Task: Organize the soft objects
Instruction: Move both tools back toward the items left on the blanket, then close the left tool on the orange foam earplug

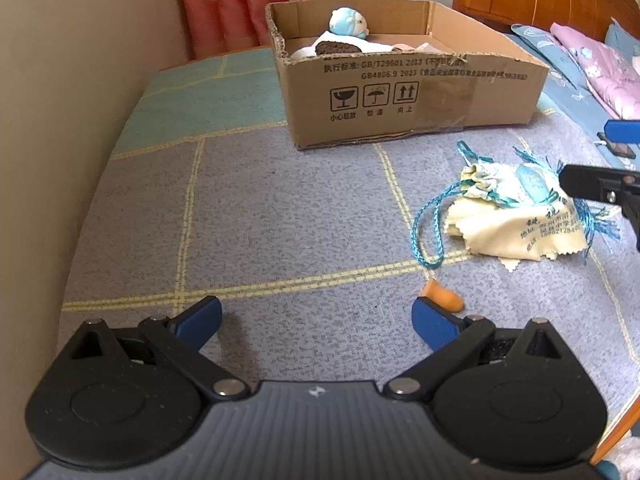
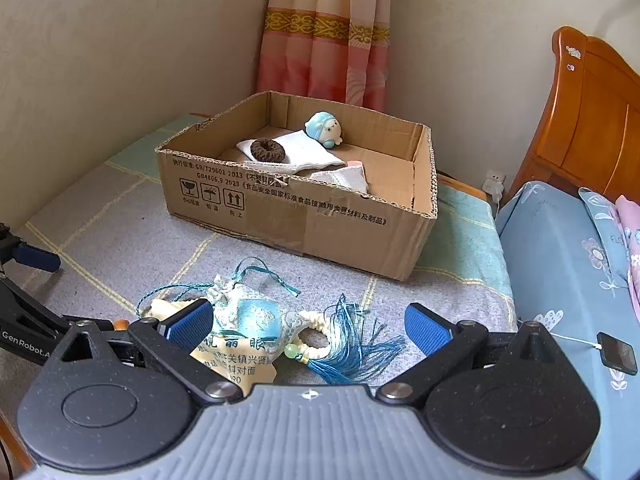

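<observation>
Blue pads of our right claw point(image 2: 308, 330) stand wide, empty, straddling the pouch point(image 2: 250, 316) just ahead; it lies crosswise between them. Our left claw point(image 1: 316, 320), also wide, sits farther off, pouch to its right

Both wrist views low, sharing box point(image 1: 400, 92).

Grey bedspread point(image 1: 304, 216) checked with pale yellow lines, teal squares at far; brown cardboard box point(image 2: 320, 220) printed black; pink-striped curtain point(image 2: 324, 32) banded gold.
</observation>
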Demonstrator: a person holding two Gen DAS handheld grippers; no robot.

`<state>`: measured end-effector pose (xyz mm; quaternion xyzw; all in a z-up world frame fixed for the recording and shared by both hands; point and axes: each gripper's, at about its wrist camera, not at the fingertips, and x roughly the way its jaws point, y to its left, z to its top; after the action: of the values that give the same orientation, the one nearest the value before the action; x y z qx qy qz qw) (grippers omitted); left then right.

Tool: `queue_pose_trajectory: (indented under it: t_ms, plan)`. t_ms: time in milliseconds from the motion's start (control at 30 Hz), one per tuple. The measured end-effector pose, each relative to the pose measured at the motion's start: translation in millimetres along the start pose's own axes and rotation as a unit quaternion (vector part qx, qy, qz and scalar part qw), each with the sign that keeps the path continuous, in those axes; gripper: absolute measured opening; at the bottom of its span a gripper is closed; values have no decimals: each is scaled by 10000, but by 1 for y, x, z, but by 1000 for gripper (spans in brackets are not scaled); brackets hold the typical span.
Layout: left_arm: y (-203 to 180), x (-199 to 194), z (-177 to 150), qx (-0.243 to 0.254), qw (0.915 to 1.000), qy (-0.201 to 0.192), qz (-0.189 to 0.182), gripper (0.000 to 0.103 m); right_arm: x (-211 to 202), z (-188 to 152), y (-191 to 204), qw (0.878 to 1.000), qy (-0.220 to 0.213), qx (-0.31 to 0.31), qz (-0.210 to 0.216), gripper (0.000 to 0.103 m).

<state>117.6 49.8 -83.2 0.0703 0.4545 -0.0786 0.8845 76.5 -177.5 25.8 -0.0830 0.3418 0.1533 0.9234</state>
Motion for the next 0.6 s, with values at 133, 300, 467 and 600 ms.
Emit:
queue_pose_trajectory:
  t_ms: [133,300,467,600]
  plan:
    - [-2,-10,-2,107,9999,-91,-12,101,-1,0,-2,10000,-22,39,-8,103]
    - [-15,-26,-9,534,9971,-349,-408,98,-2,0,-4,10000,-44,69,2,103]
    - [-30,-21,-11,786,9937,-396,-691,71,-1,-1,-4,9999,-63,113,88,103]
    - [-31,-15,-11,703,9929,-409,-872,56,0,-3,-5,9999,-34,105,111,103]
